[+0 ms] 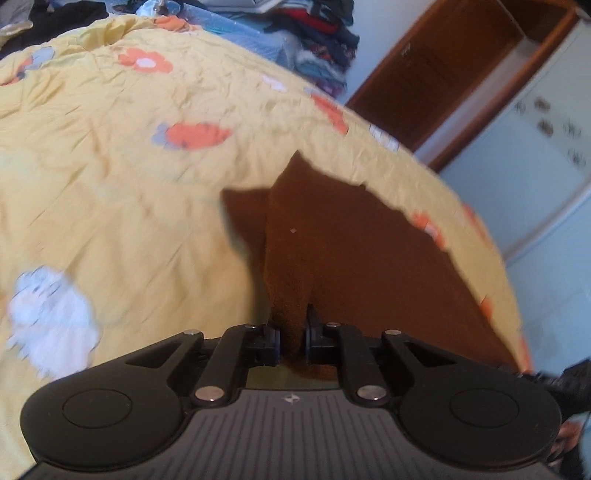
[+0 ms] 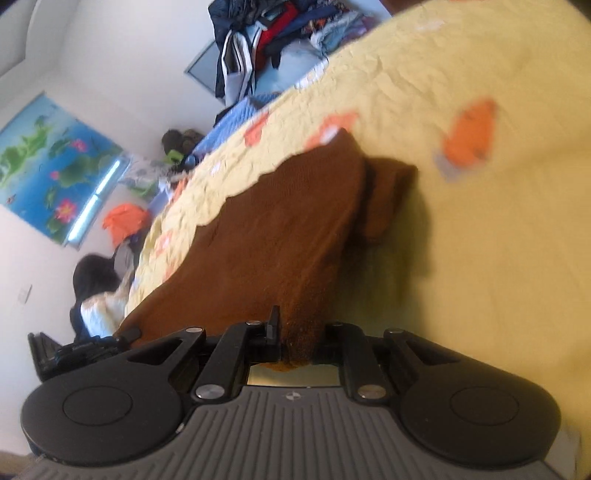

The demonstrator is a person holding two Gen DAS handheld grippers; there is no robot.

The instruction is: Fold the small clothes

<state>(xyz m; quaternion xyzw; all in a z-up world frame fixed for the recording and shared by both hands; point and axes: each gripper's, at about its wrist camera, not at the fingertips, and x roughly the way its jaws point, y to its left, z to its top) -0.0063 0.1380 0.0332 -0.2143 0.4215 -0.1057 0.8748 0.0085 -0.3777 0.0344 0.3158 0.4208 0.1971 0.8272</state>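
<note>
A brown knit garment (image 1: 332,243) hangs stretched above a yellow flowered bedspread (image 1: 110,184). My left gripper (image 1: 291,332) is shut on one edge of the garment, which bunches between its fingers. In the right wrist view the same brown garment (image 2: 280,229) spreads away from my right gripper (image 2: 299,332), which is shut on another edge of it. A loose part of the garment (image 2: 388,199) droops onto the bedspread (image 2: 498,258). The other gripper shows at the lower left edge of the right wrist view (image 2: 81,350).
A pile of mixed clothes (image 1: 314,33) lies at the far end of the bed, also in the right wrist view (image 2: 280,40). A wooden wardrobe (image 1: 461,66) and a white cabinet (image 1: 535,140) stand beyond the bed. A person (image 2: 96,291) sits by the bed's far side.
</note>
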